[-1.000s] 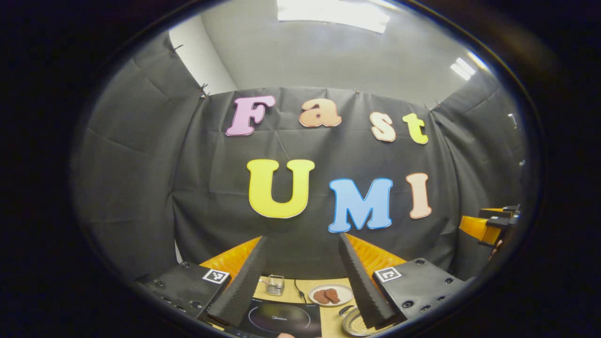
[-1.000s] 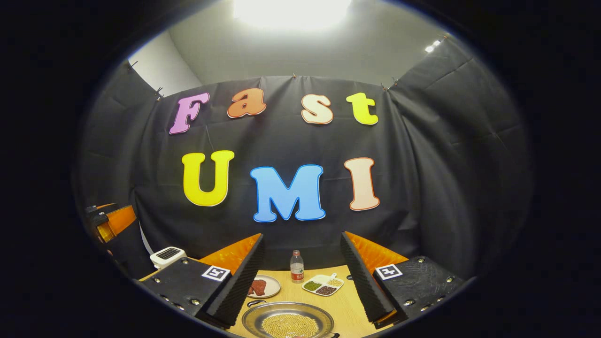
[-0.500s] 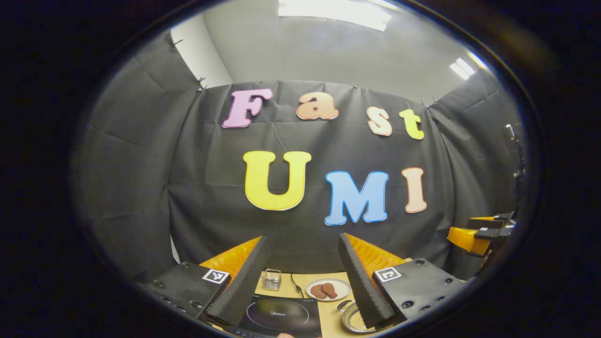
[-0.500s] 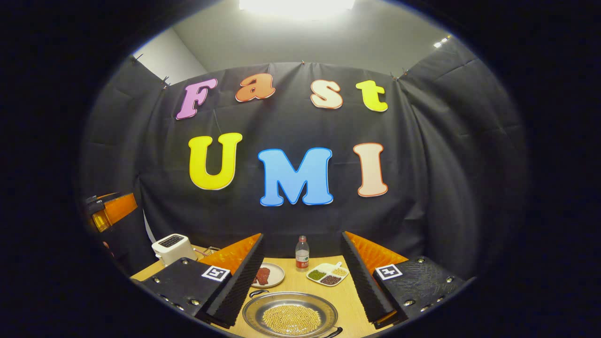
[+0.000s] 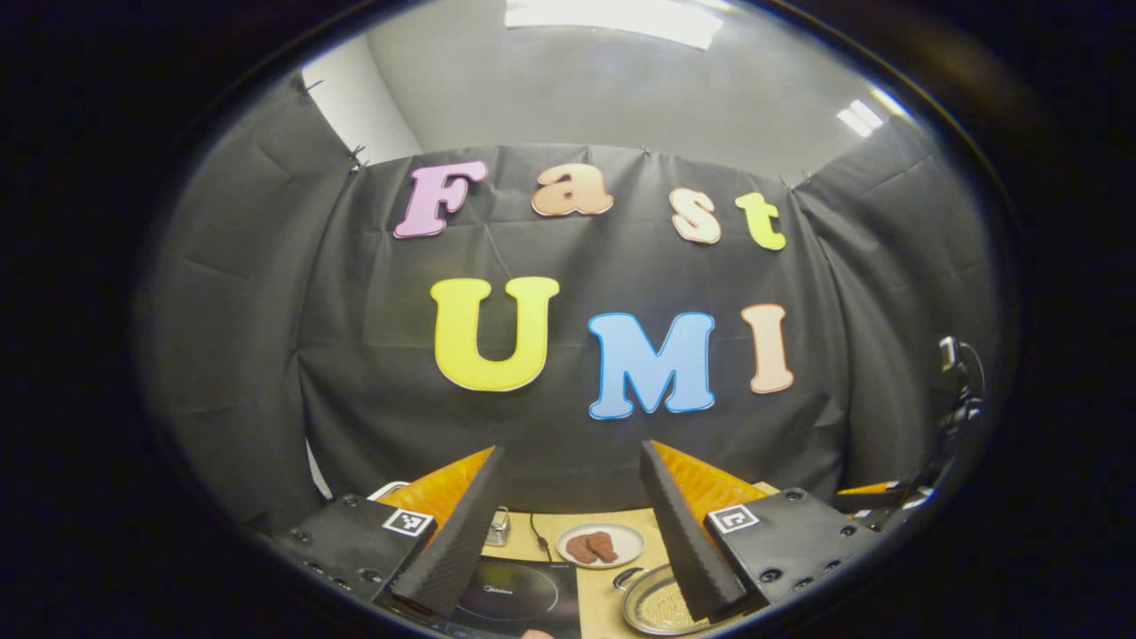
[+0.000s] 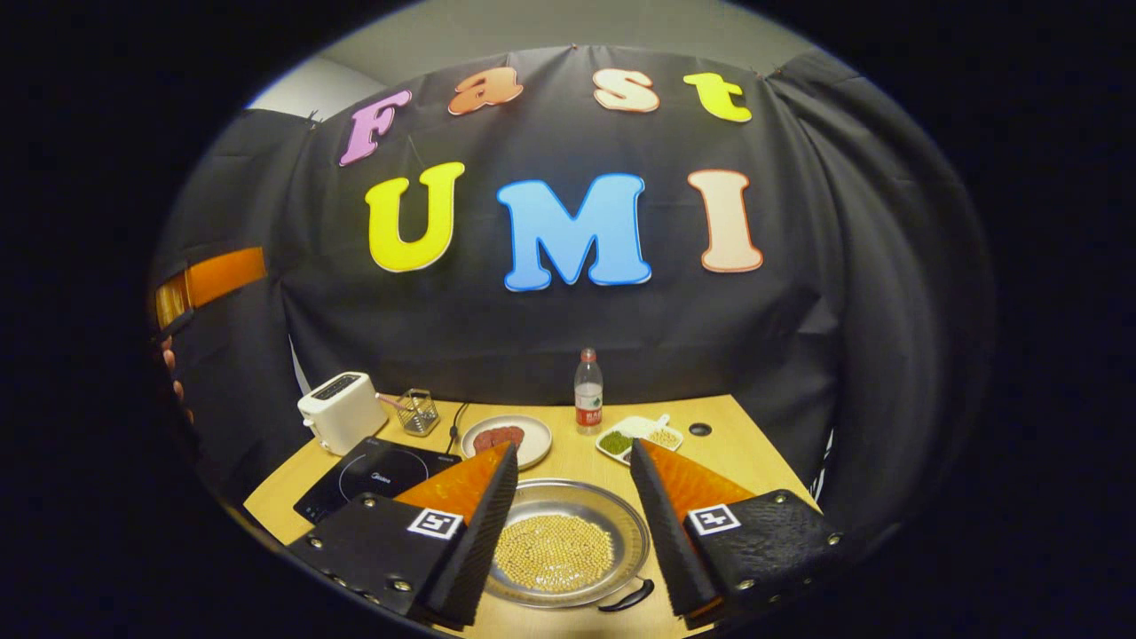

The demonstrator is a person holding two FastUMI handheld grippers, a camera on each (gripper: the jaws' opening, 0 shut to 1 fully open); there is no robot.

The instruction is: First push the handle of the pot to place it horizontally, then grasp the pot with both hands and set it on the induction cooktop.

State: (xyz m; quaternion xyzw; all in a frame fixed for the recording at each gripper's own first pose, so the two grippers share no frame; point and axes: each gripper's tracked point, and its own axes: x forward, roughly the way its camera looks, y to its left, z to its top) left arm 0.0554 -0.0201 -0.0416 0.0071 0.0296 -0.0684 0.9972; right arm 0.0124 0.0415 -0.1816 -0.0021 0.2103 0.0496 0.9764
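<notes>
**Turn the pot by its handle before any lift**

Sits low in the right gripper view: pot (image 6: pixel 621 519), wide and shallow, flat on the table (image 6: pixel 745 444), with a layer of beans (image 6: pixel 552 550) inside. Shows one dark loop handle (image 6: pixel 627 596) at about 5 o'clock on the rim; hides the opposite side behind a finger. Judged from that, lies skewed and needs a swing toward 3 o'clock.

Has the cooktop (image 6: pixel 377 475) just beside it at 10 o'clock, with a plate (image 6: pixel 532 444) at 12 o'clock and a bottle (image 6: pixel 587 399) beyond.

Hovers above the pot with fingers spread wide and nothing between them: right gripper (image 6: pixel 572 450). Hangs higher and level, also wide and empty: left gripper (image 5: pixel 571 449), with the cooktop (image 5: pixel 524 599) and the pot's rim (image 5: pixel 635 603) at 6 o'clock of its view.

For the push:
- Lower the right gripper beside the handle, not onto it.
- Press with one finger's side, low and slow, so the pot turns and does not slide.
- Keep it flat; likely spills beans if tipped.
- Stop once the handles line up side to side, then bring in both grippers.
</notes>
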